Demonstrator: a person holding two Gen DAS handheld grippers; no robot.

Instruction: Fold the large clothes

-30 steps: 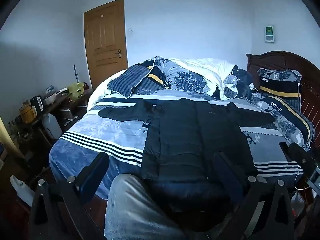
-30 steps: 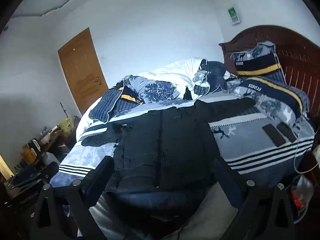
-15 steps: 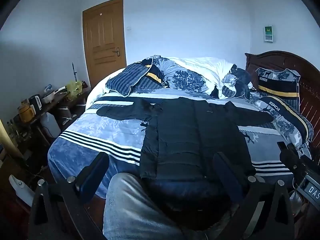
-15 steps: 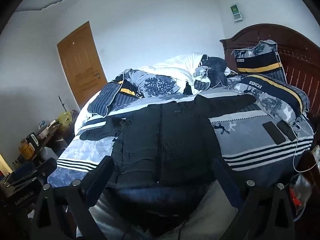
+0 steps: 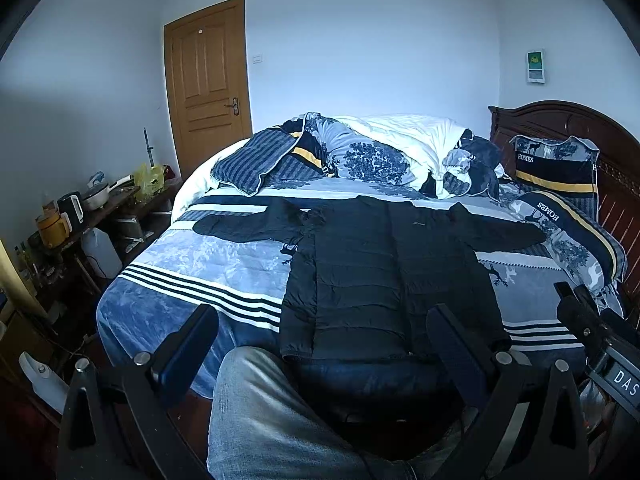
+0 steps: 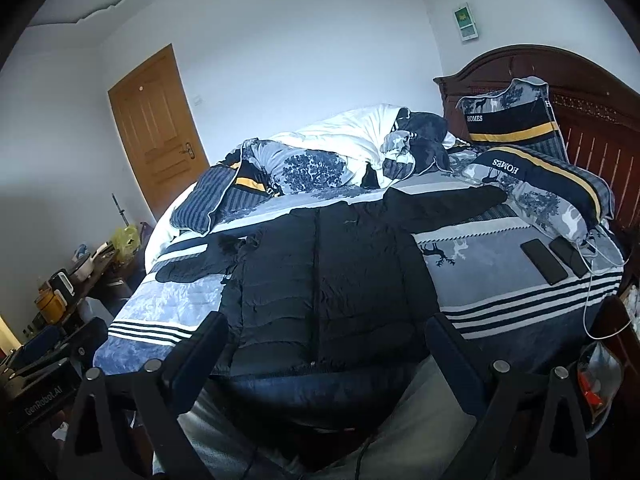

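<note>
Black jacket [image 5: 388,276] lying flat on the bed [image 5: 192,268], sleeves spread left and right, hem at the near edge. Its near hem is partly hidden behind the left tool [image 5: 320,344] and right tool [image 6: 326,350]; both have fingers apart, holding nothing, short of the bed. Two phones [image 6: 544,261] lie at the right, their detail indistinct. Compared with a second ago, the left view sits slightly higher and the jacket is unmoved.
</note>
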